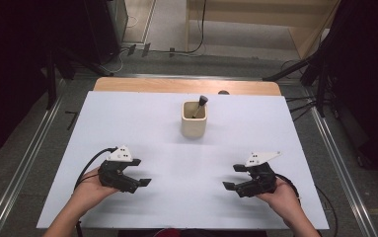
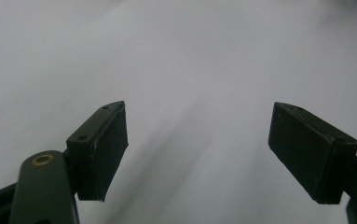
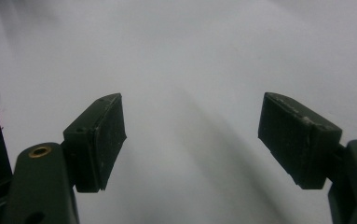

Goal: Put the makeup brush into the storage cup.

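A cream square cup [image 1: 194, 120] stands upright near the middle back of the white table top [image 1: 176, 163], with a dark-tipped stick [image 1: 200, 105] leaning inside it. My left gripper [image 1: 139, 173] rests low at the front left, held in a hand, its jaws spread wide and pointing right. My right gripper [image 1: 233, 177] sits at the front right, jaws spread and pointing left. In the left gripper view the left gripper [image 2: 197, 149] has only bare white surface between its jaws. The right gripper [image 3: 192, 140] likewise holds nothing in the right gripper view.
The white top covers a wooden table whose far edge [image 1: 186, 85] shows behind it. Metal rails [image 1: 339, 163] run along both sides on the floor. Dark stands and cables [image 1: 320, 69] crowd the back corners.
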`<state>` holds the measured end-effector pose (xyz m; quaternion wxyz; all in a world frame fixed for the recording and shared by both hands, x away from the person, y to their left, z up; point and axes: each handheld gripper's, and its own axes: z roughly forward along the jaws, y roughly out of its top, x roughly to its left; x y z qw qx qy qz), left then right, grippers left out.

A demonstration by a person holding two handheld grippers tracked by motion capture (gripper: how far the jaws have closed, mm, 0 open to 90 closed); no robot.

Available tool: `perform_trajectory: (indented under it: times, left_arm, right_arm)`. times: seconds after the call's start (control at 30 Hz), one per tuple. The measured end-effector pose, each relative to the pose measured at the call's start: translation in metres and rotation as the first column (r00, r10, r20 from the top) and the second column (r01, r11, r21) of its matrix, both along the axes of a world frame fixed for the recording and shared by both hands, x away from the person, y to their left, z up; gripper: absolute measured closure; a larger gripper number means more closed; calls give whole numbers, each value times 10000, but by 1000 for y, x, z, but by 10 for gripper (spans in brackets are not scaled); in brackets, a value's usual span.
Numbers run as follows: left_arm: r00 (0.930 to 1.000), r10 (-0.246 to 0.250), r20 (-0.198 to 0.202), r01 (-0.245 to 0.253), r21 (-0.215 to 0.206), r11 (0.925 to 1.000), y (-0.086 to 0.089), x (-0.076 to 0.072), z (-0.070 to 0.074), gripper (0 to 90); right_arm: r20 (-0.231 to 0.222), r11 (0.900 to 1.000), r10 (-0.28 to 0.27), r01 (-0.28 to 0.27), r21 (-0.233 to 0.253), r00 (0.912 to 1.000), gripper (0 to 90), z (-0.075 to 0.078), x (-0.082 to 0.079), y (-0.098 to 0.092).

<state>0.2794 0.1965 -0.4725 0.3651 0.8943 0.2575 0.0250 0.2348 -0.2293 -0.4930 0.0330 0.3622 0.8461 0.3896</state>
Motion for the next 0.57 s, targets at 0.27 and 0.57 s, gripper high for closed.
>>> perform_trajectory:
  times: [0.27, 0.57]
  left_arm:
    - [10000, 57, -22, -57, 67, 10000, 2, 1, -1, 204]
    - [10000, 15, -71, -13, 229, 9997, 2, 2, -2, 204]
  right_arm:
    - [-1, 10000, 42, -42, -43, 10000, 240, 0, 0, 0]
    - [94, 9998, 67, -66, -186, 9999, 230, -1, 1, 0]
